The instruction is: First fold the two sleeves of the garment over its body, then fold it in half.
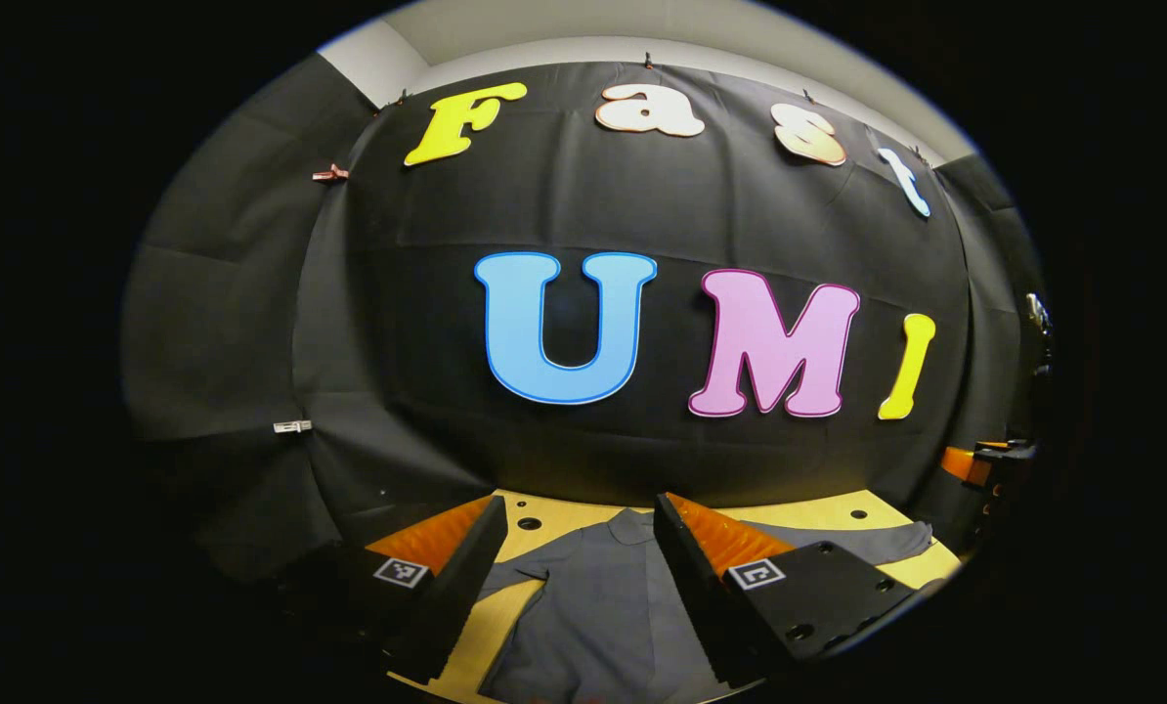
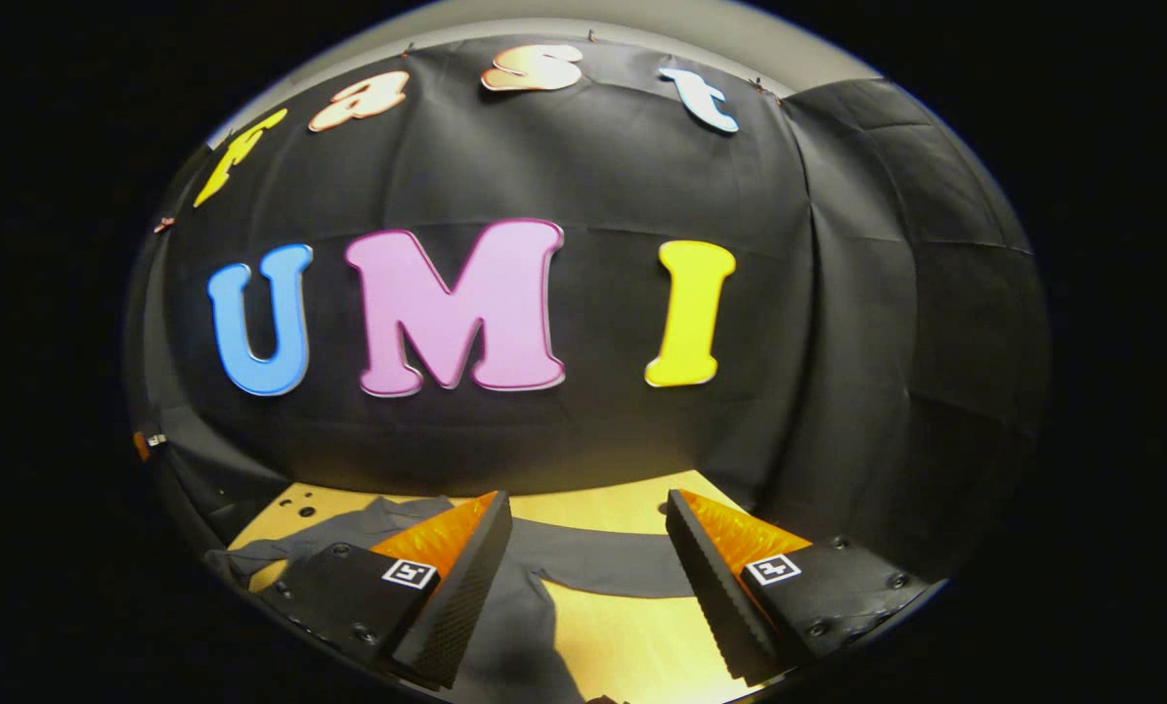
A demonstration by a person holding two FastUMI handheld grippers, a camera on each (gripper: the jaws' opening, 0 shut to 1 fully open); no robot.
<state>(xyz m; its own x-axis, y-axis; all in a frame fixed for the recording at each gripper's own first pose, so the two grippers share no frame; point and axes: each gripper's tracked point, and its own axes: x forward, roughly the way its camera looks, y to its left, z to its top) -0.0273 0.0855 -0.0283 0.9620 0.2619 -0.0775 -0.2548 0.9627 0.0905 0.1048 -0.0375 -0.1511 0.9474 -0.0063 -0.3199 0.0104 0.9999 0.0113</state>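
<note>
— Where's the garment?

— The grey short-sleeved collared shirt (image 1: 593, 606) lies flat on the pale yellow wooden table (image 1: 564, 515), collar toward the black cloth back wall (image 1: 642, 205). In the left gripper view I see its body running down between my fingers, one sleeve out to the left over bare wood, the other sleeve (image 1: 886, 540) stretched out to the right near the table edge. Neither sleeve lies over the body.

— Left gripper?

— My left gripper (image 1: 581, 513) hangs above the shirt, jaws spread wide, nothing between them (collar shows in the gap). Not touching the cloth, as far as I can tell.

— And the right one?

— My right gripper (image 2: 588, 506) is likewise wide apart and empty. In the right gripper view a sleeve (image 2: 613, 565) lies spread across the gap between the fingers, bare table in front of it and behind it. More of the shirt bunches off to the left, past the left finger, near the round holes in the tabletop (image 2: 295, 506).

— Anything else?

— An orange-and-black fixture (image 1: 984, 464) at the far right edge of the left gripper view; too dim to say what it is.
</note>
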